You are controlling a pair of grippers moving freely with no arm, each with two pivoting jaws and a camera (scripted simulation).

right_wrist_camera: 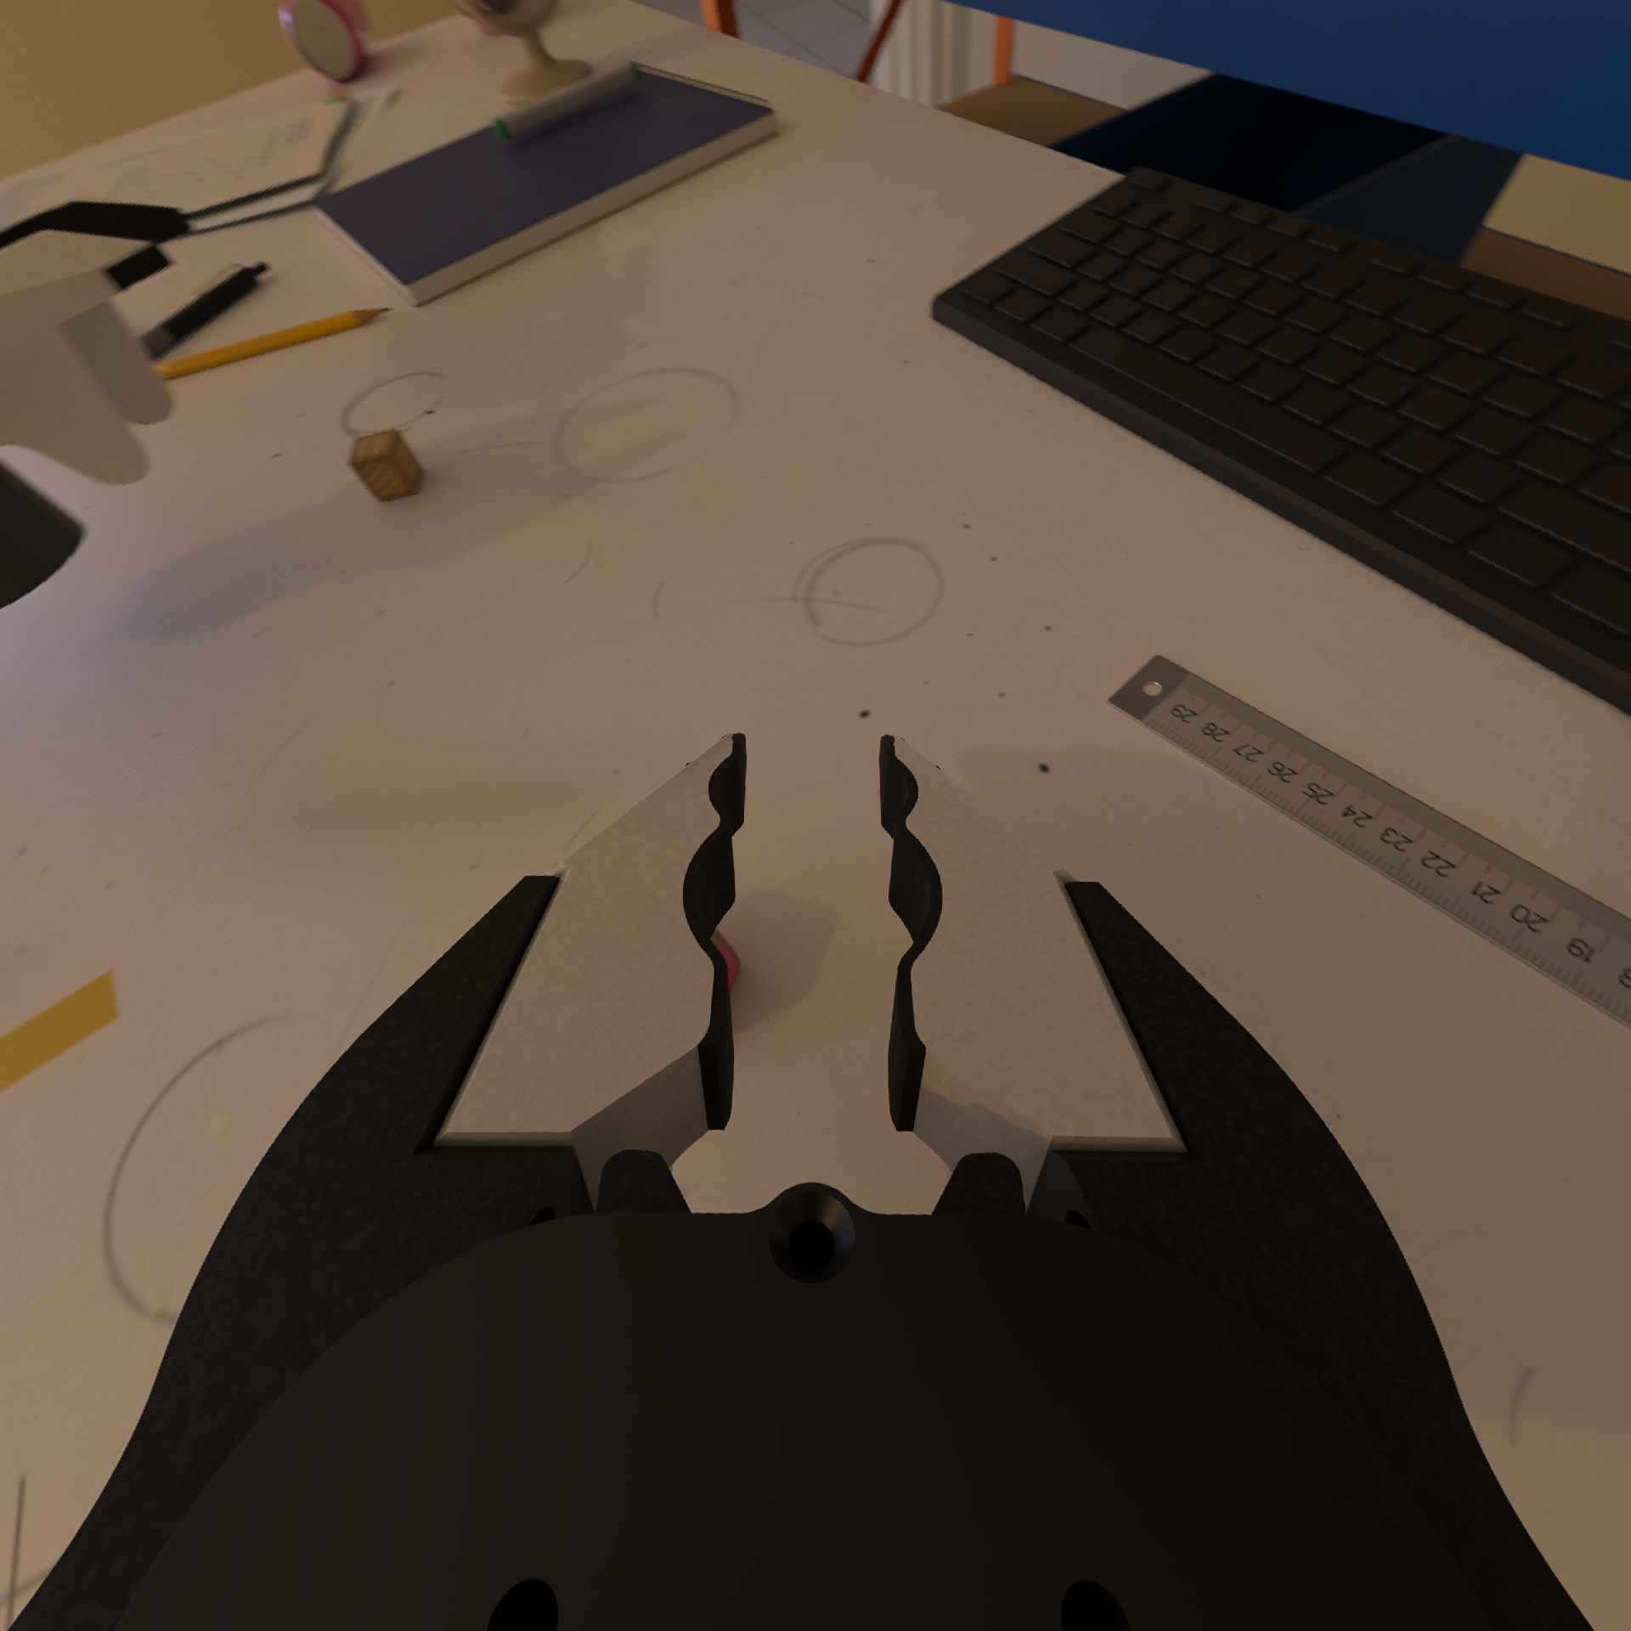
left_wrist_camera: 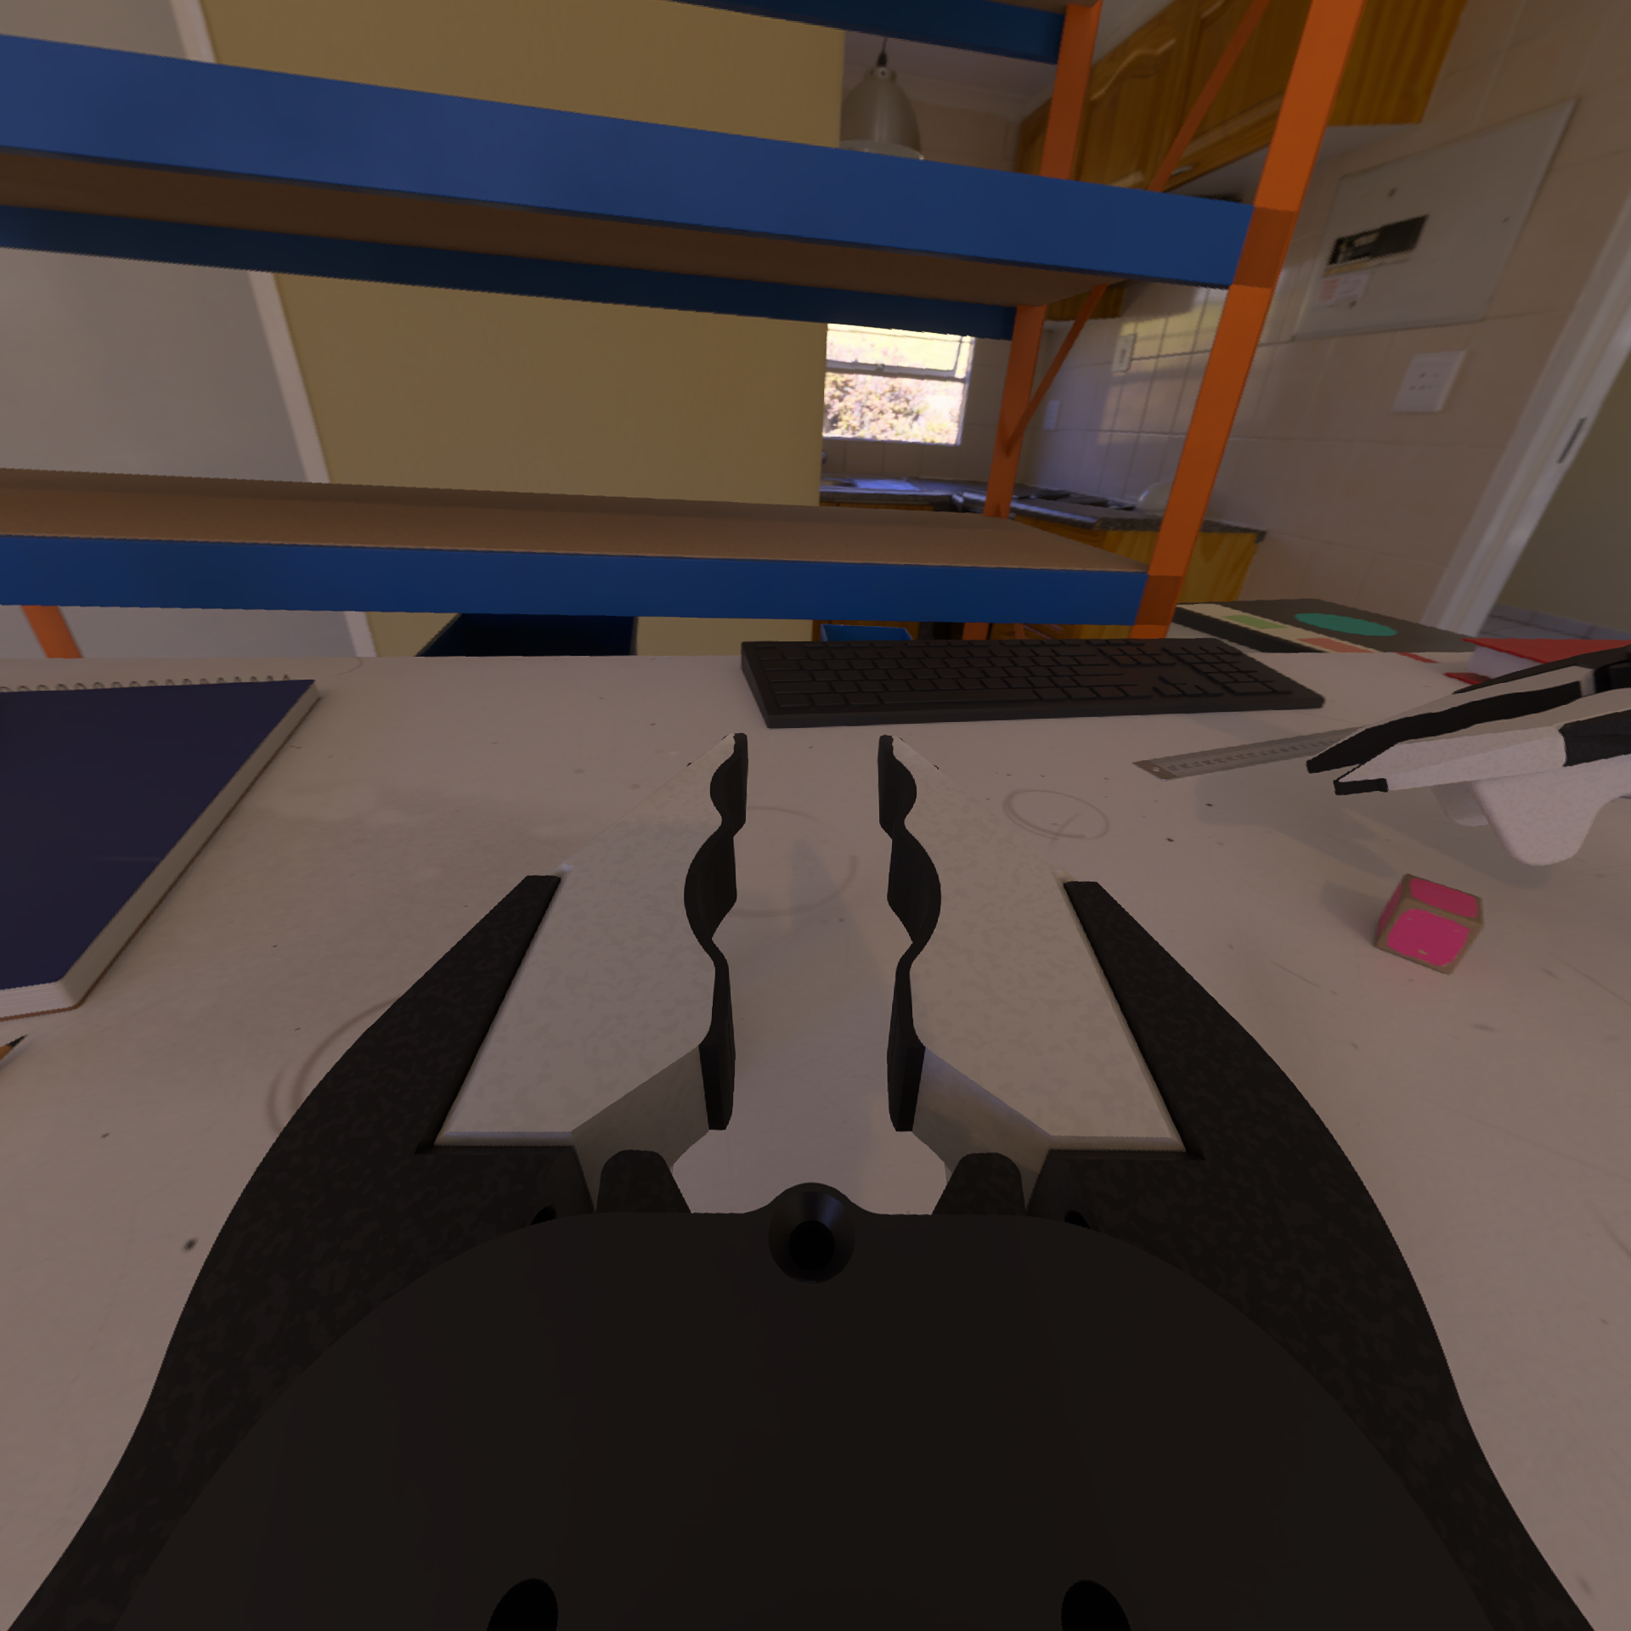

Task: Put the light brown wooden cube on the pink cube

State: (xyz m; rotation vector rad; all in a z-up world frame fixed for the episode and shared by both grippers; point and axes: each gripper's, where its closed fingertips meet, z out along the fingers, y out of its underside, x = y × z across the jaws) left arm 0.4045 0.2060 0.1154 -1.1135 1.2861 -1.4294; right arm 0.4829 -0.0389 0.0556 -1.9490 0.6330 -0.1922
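left claw (left_wrist_camera: 812, 750) spread, empty | right claw (right_wrist_camera: 812, 750) spread, empty | wooden cube (right_wrist_camera: 386, 466) seen on tabletop (right_wrist_camera: 618, 671), nearer left claw, far ahead-left of right | pink cube (left_wrist_camera: 1428, 924) under right claw

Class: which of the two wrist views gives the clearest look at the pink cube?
The left wrist view: the pink cube sits unobstructed on the table, showing several faces. In the right wrist view only a pink sliver peeks out beside a finger of the right gripper.
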